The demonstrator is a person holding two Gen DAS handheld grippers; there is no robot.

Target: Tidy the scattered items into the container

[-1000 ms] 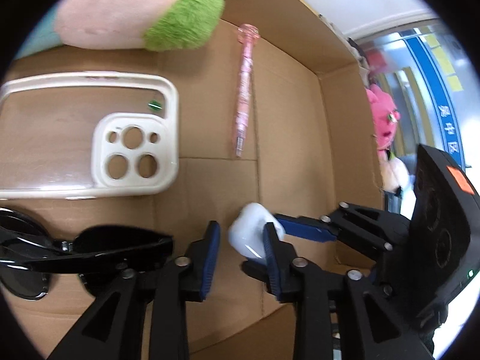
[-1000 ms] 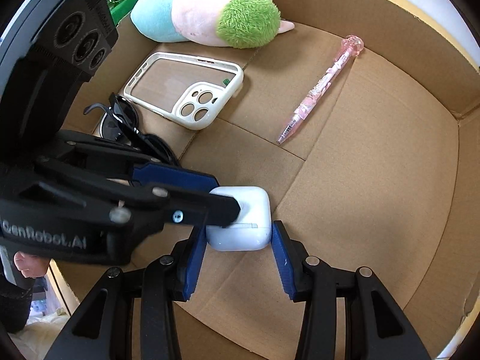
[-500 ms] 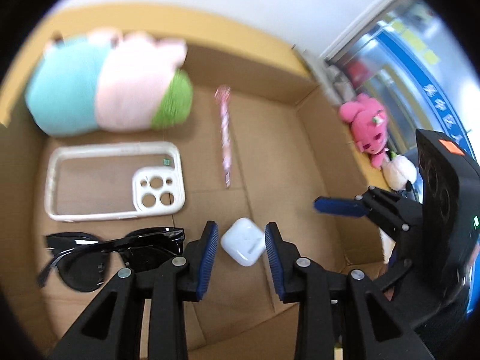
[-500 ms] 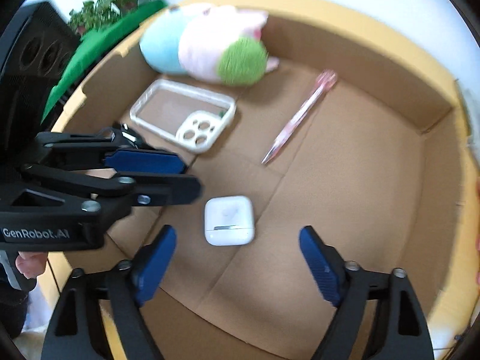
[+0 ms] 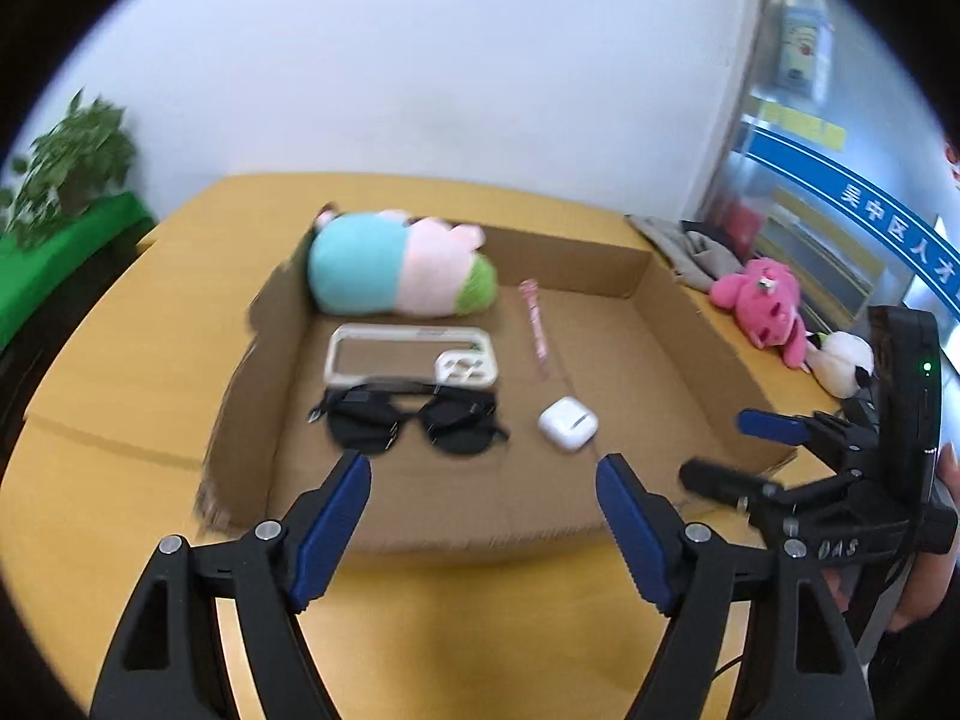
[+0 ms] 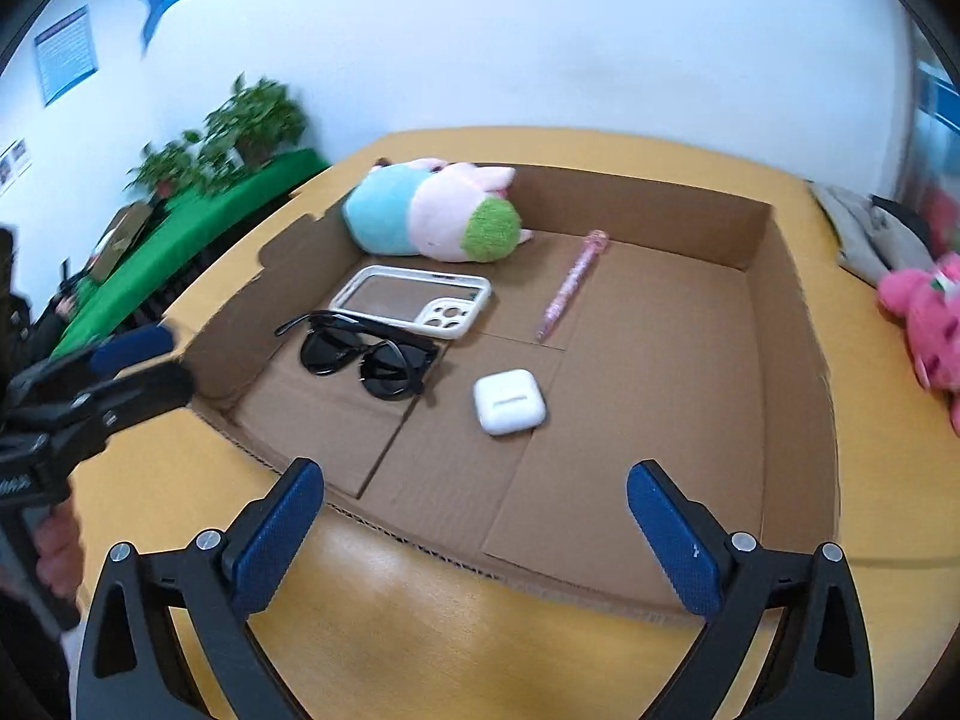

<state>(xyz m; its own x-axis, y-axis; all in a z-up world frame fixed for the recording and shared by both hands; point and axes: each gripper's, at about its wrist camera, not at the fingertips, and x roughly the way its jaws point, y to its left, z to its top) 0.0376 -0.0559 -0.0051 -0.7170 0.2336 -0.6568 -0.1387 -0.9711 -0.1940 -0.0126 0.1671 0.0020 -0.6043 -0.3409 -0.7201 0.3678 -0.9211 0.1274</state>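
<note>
you hold both the left gripper (image 5: 480, 516) and right gripper (image 6: 474, 531) wide open and empty outside the cardboard box (image 6: 798, 360), since the earbud case (image 6: 509, 401) lies inside.

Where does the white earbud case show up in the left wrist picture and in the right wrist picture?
Left wrist view: the white earbud case lies right of centre on the cardboard box floor, just right of the black sunglasses.
Right wrist view: it lies at mid-frame on the box floor, right of the sunglasses.
Shared landmark: the pink pen, which lies beyond the case in both views.
</note>
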